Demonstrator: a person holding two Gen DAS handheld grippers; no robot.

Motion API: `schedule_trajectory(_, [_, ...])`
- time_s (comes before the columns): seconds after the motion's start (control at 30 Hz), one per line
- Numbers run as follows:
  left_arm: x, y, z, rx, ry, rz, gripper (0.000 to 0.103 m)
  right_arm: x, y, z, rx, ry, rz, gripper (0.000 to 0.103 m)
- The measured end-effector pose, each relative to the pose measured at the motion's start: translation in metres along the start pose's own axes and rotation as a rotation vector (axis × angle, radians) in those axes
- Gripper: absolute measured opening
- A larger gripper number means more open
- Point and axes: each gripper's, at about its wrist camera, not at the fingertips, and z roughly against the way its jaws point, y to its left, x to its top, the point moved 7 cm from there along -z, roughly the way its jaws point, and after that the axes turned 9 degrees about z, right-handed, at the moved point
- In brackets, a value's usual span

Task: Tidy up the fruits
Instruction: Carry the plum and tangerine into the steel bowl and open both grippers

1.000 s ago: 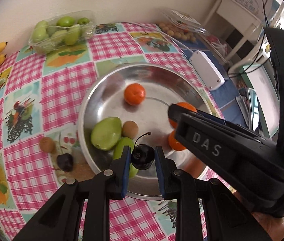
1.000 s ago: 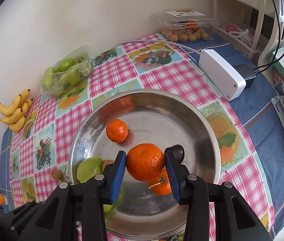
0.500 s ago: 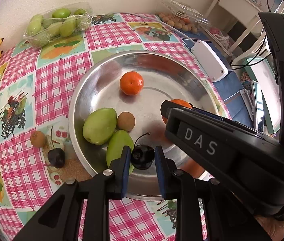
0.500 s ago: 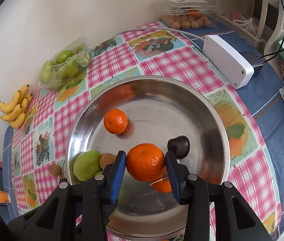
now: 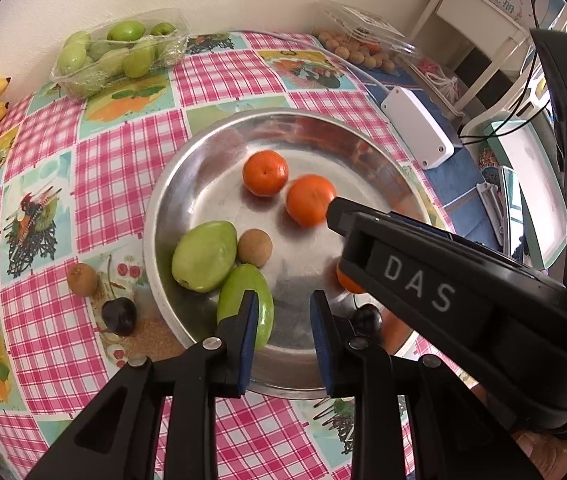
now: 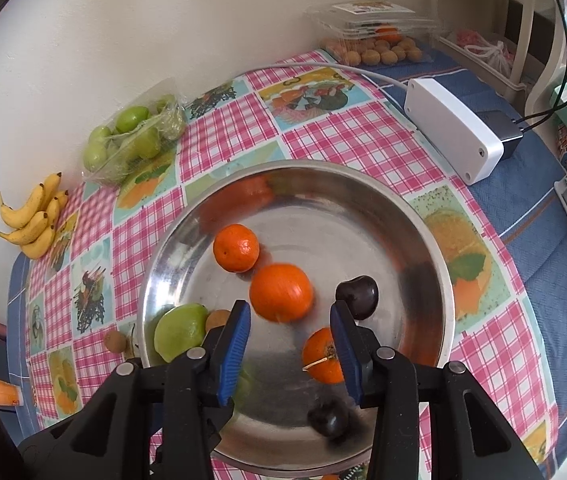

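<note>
Fruits look light, round and prone to rolling, best gripped across their middles, and tangerines [image 6: 281,293], green mangoes [image 5: 204,256] and dark cherries [image 6: 357,297] lie in the steel bowl [image 6: 435,280] mid-frame, beneath the left claw [image 5: 281,330] and right claw [image 6: 290,344], both wide and empty.

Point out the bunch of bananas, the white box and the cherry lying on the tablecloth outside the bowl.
bunch of bananas [image 6: 33,218], right wrist view, middle of the bunch.
white box [image 6: 453,128], right wrist view, centre of its top face.
cherry [image 5: 119,315], left wrist view, middle of its dark skin.
</note>
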Motion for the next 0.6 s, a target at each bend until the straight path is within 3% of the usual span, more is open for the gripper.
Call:
schedule_trajectory(0.13, [0.006, 0.014, 0.008, 0.028, -0.024, 0.037, 0.027, 0.002, 0.001, 0.005, -0.001, -0.012, 0.006, 0.046])
schedule_trajectory(0.4, [0.019, 0.072, 0.021, 0.118, -0.079, 0.232, 0.027, 0.001, 0.001, 0.004, -0.014, -0.003, 0.021, 0.046])
schedule_trajectory(0.43, [0.020, 0.079, 0.022, 0.129, -0.083, 0.254, 0.029, 0.001, 0.002, 0.003, -0.015, 0.001, 0.024, 0.046])
schedule_trajectory(0.5, [0.021, 0.097, 0.024, 0.150, -0.086, 0.316, 0.049, 0.000, 0.003, 0.001, -0.017, 0.007, 0.030, 0.046])
schedule_trajectory(0.6, [0.019, 0.117, 0.025, 0.175, -0.076, 0.382, 0.053, 0.000, 0.004, 0.000, -0.021, 0.008, 0.031, 0.049])
